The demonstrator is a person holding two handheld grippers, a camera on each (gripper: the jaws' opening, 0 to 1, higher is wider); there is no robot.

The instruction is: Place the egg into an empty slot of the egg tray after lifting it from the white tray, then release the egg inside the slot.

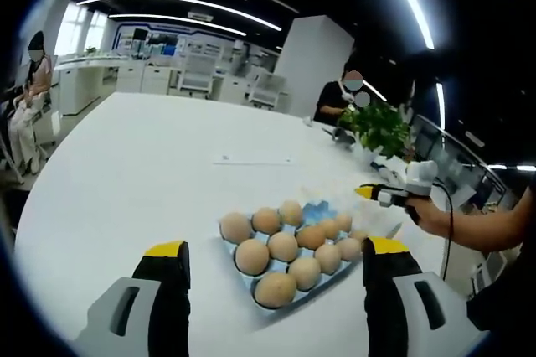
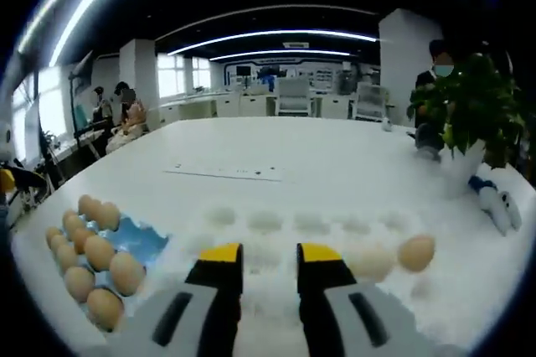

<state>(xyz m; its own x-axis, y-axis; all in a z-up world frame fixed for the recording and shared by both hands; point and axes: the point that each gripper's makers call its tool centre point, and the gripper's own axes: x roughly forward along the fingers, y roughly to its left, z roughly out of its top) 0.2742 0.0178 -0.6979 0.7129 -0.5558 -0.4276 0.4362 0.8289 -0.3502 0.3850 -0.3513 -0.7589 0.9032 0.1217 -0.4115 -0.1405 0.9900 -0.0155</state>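
The blue egg tray (image 1: 316,211) lies on the white table just beyond my left gripper (image 1: 276,248), whose jaws stand wide open with nothing between them. Several brown eggs (image 1: 283,245) fill most of its slots. In the right gripper view the same egg tray (image 2: 144,240) sits at the left. My right gripper (image 2: 270,256) hovers over the white tray (image 2: 310,223), its jaws only slightly apart and holding nothing. A brown egg (image 2: 416,252) rests in the white tray to the right, with a paler egg (image 2: 371,263) beside it. A hand holds the right gripper (image 1: 374,194) right of the egg tray.
A potted plant (image 2: 469,110) stands at the table's far right, a person (image 1: 339,97) seated behind it. A sheet of paper (image 1: 251,160) lies mid-table. Another person (image 2: 126,114) sits at the left. A white and blue object (image 2: 496,198) lies near the plant pot.
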